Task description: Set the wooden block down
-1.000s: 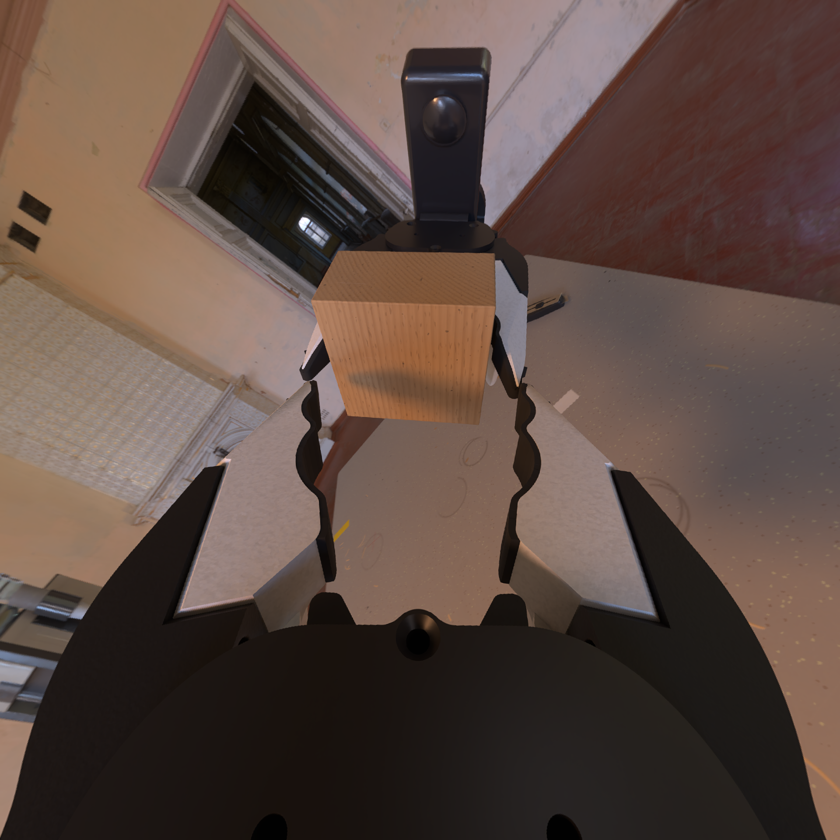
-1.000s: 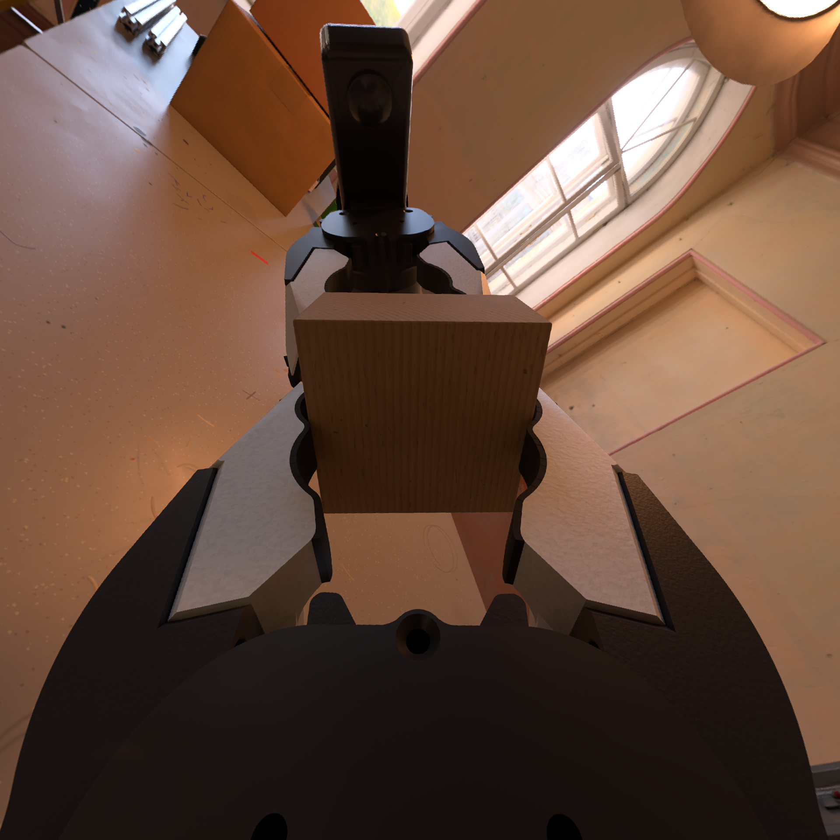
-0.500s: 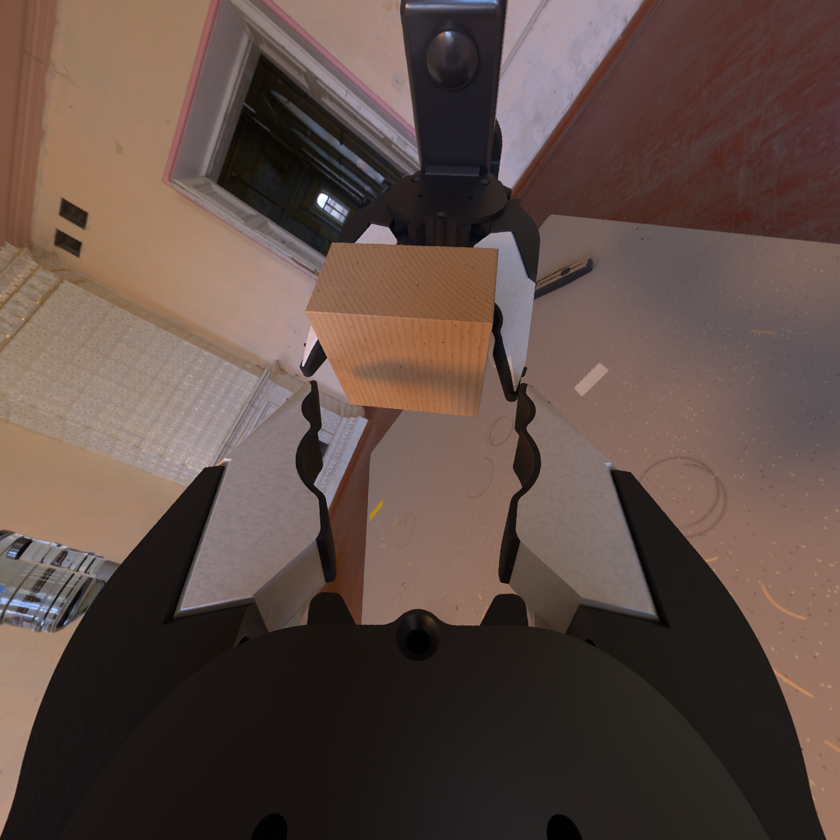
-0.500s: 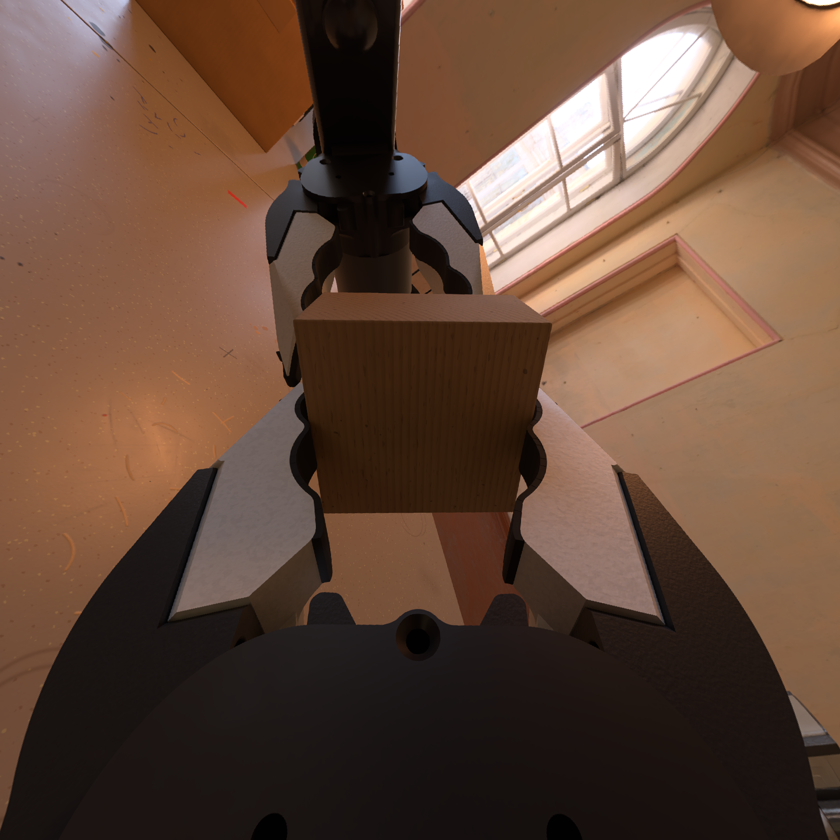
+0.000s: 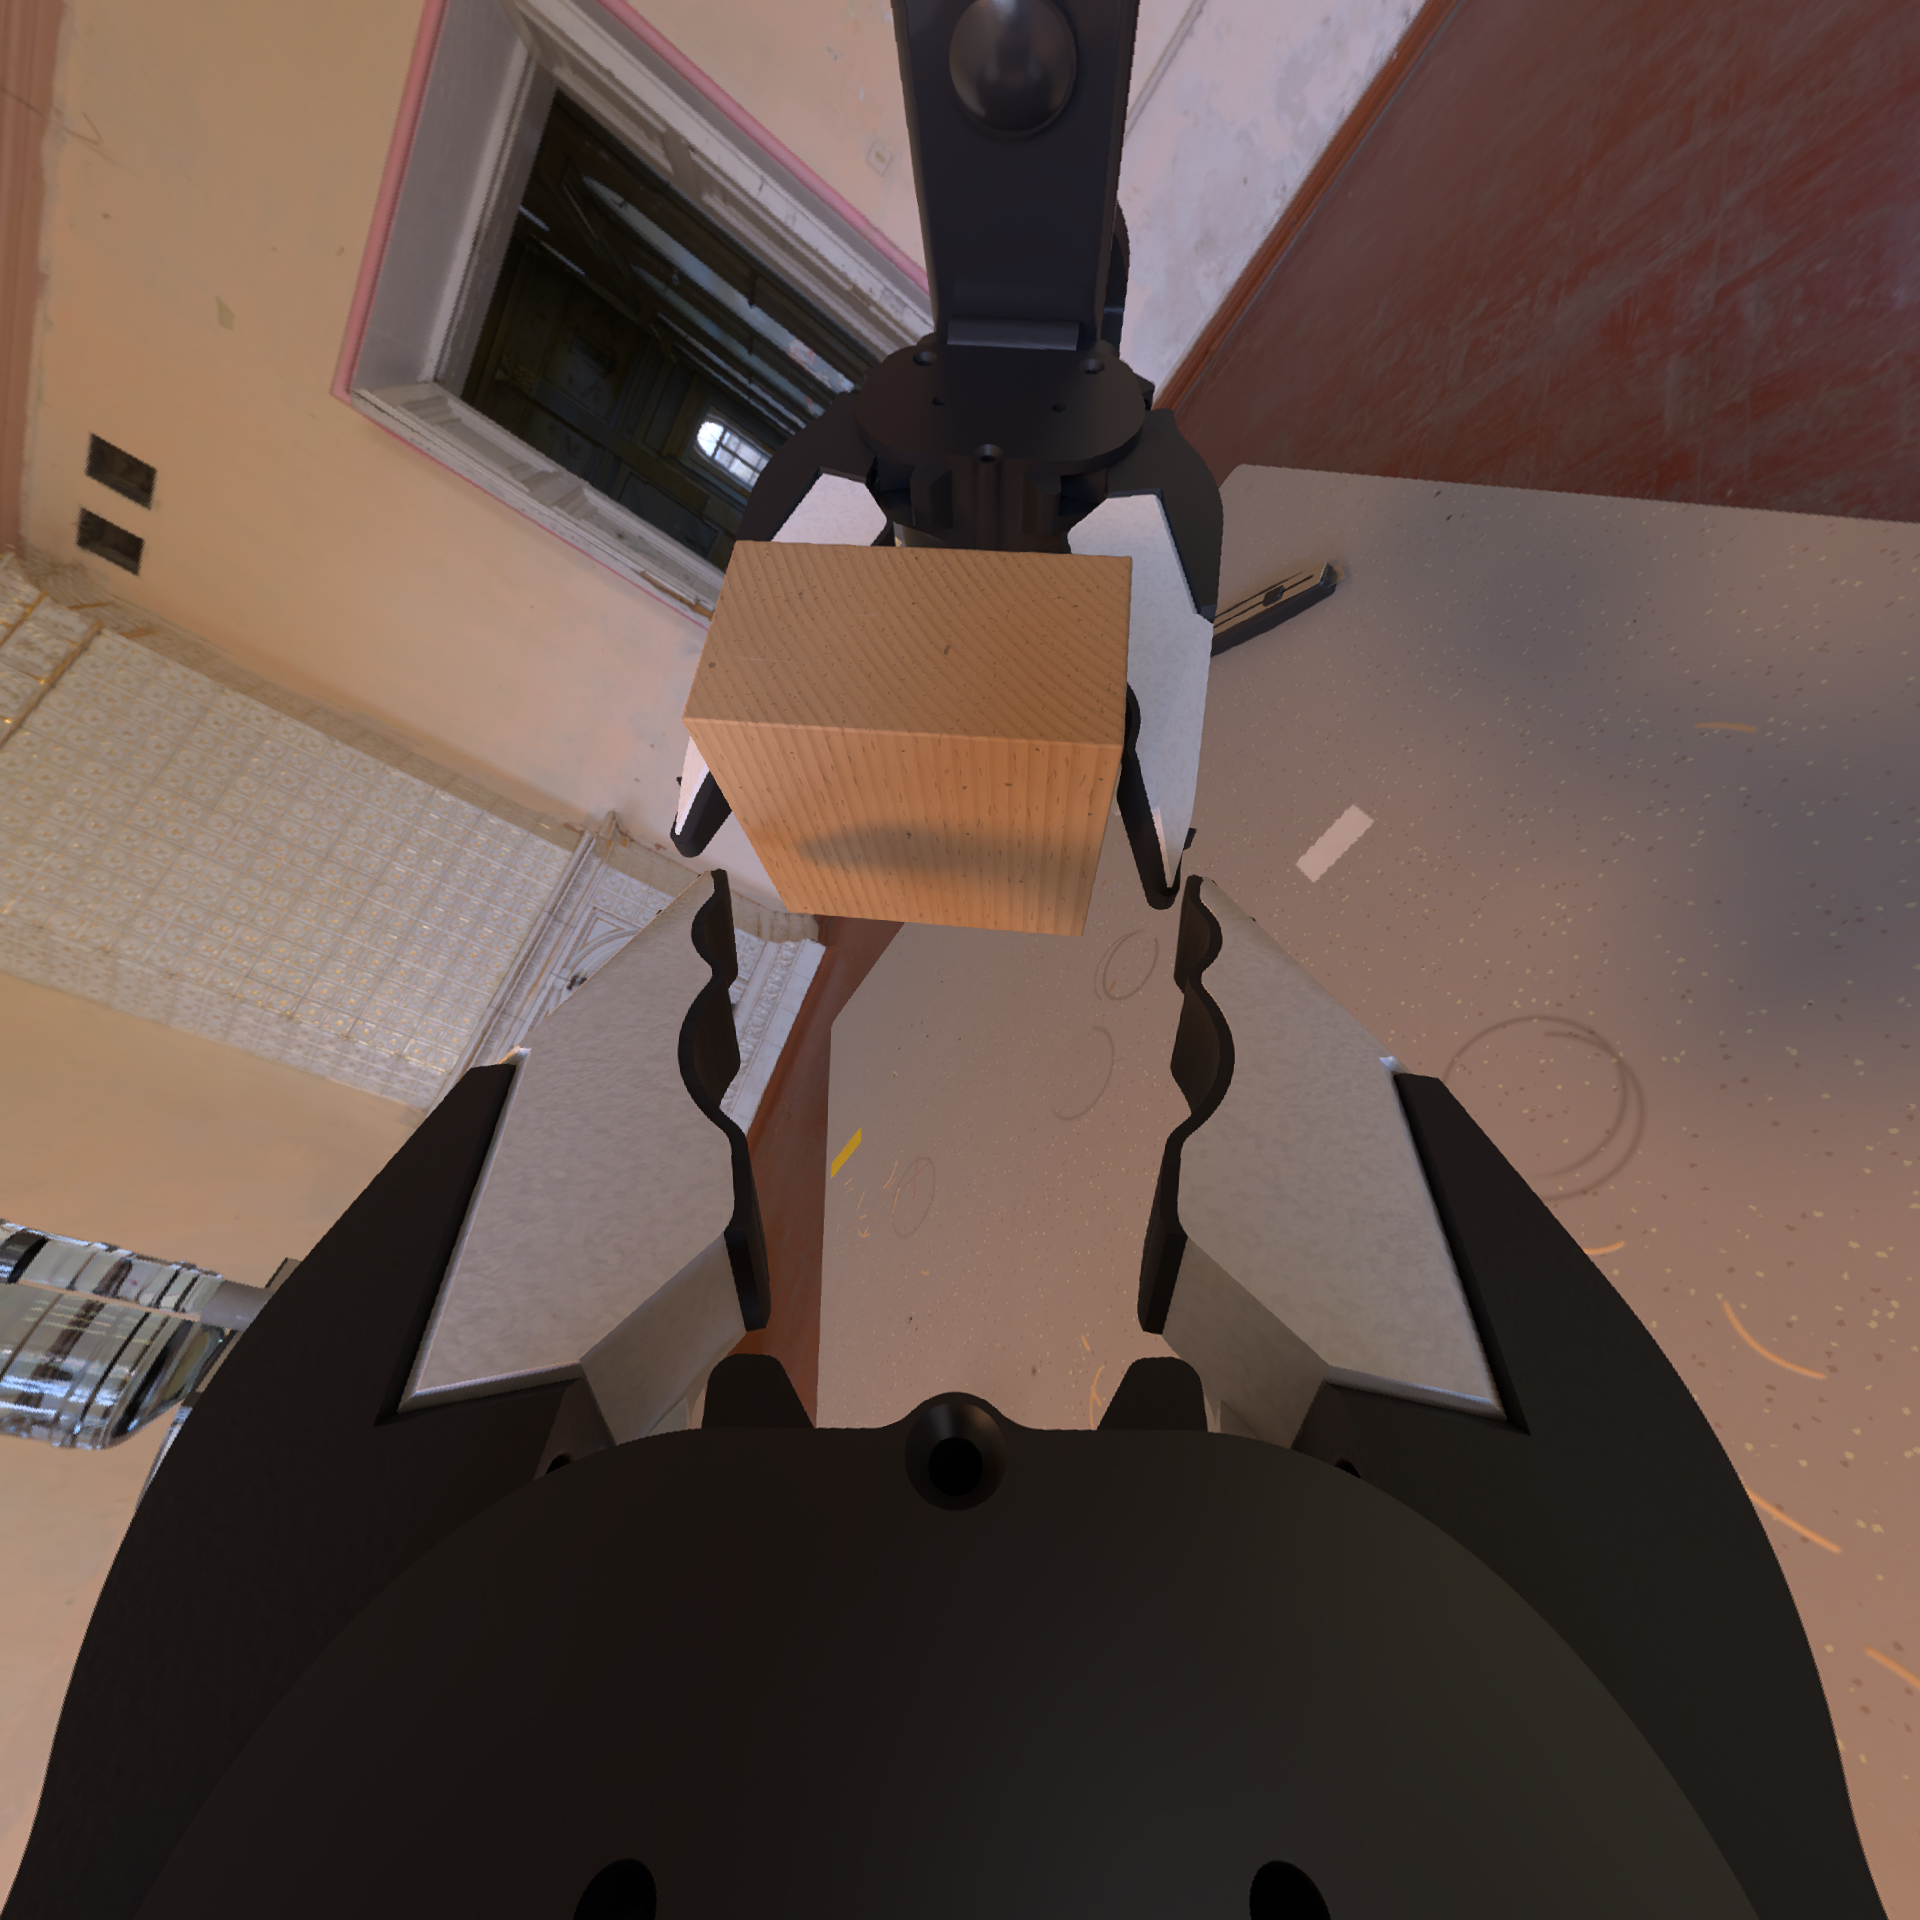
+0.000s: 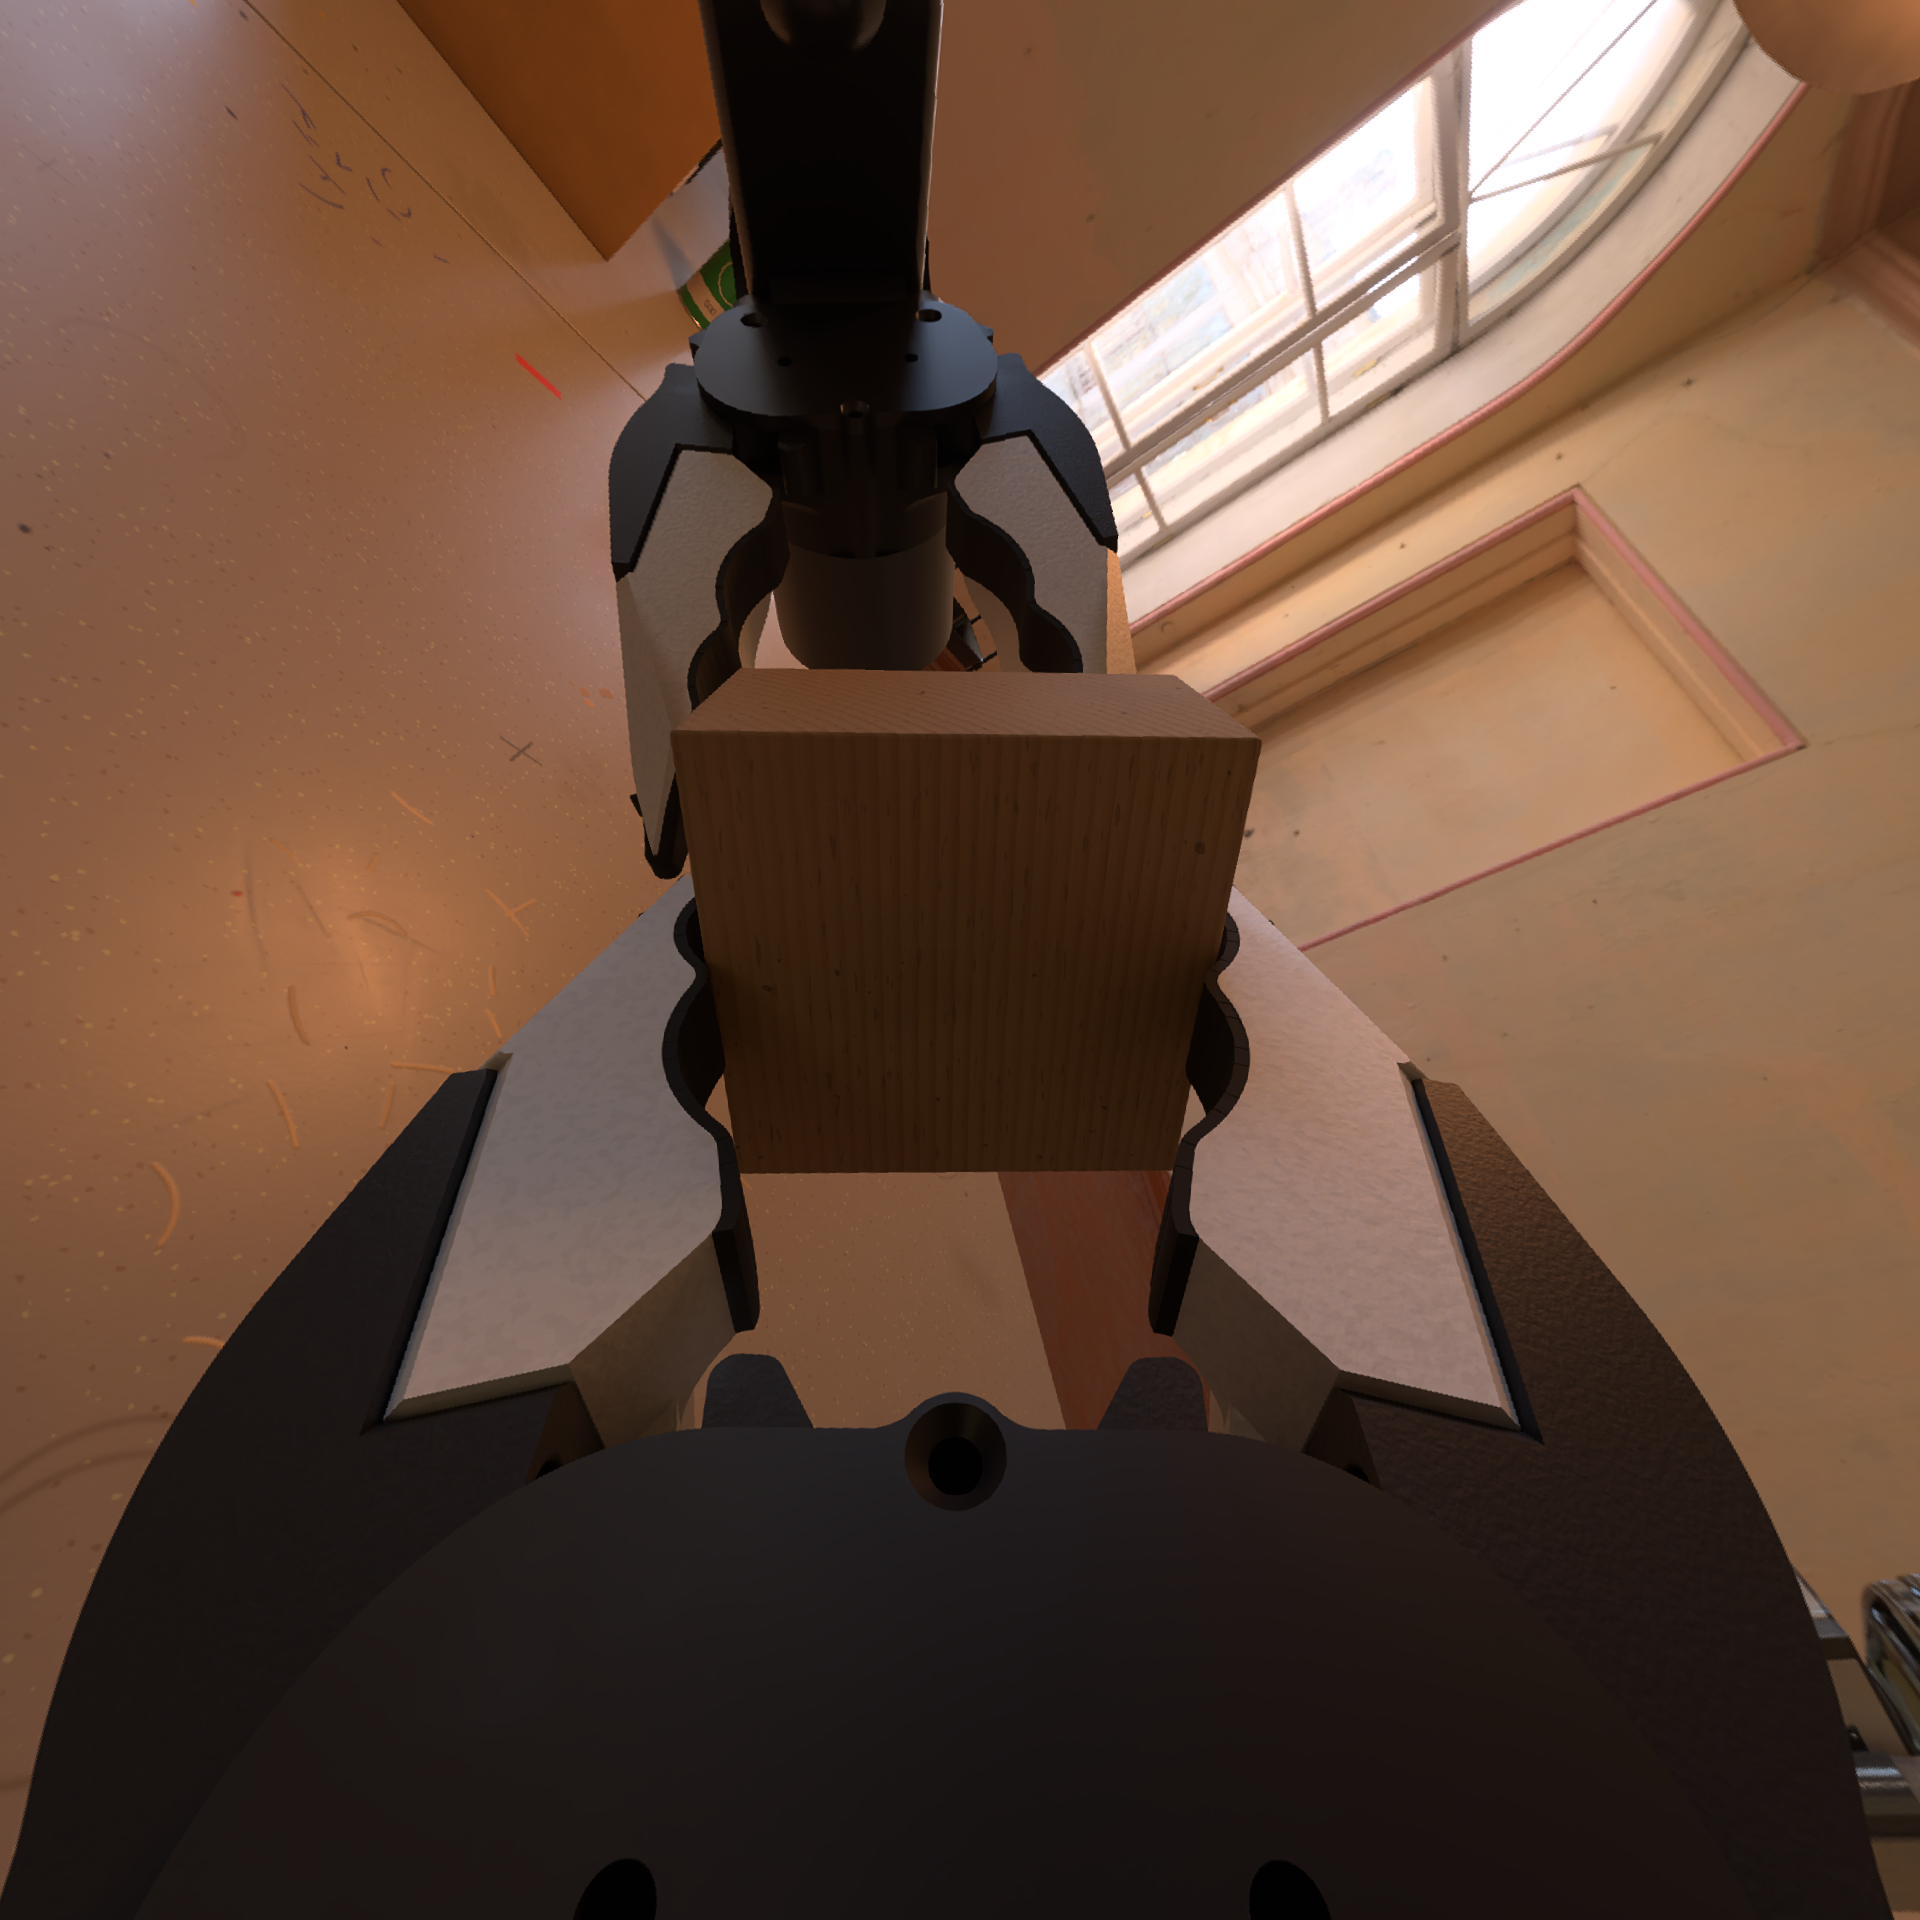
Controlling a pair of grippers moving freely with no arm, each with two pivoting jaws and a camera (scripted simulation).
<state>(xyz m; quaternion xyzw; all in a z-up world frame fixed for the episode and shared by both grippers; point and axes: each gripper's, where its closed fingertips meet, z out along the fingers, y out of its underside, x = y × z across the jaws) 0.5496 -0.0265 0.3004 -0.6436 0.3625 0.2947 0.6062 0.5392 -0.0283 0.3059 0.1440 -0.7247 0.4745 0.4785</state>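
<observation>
The wooden block is a light cube with fine grain. My right gripper is shut on it, with the block's sides against both fingers. The left wrist view shows the block just beyond my left gripper, which is open and empty, with the right gripper's fingers clamped on the block's sides. The left gripper also shows in the right wrist view, open behind the block. The block is held in the air beside the table.
A grey speckled table fills the right of the left wrist view, its edge running under the block. On it lie a black tool and a white strip. A cardboard box stands on the table in the right wrist view.
Both grippers and the block have shifted together, and more of the table shows in the left wrist view. The facing gripper sits higher in each view. The right gripper's hold is unchanged.
</observation>
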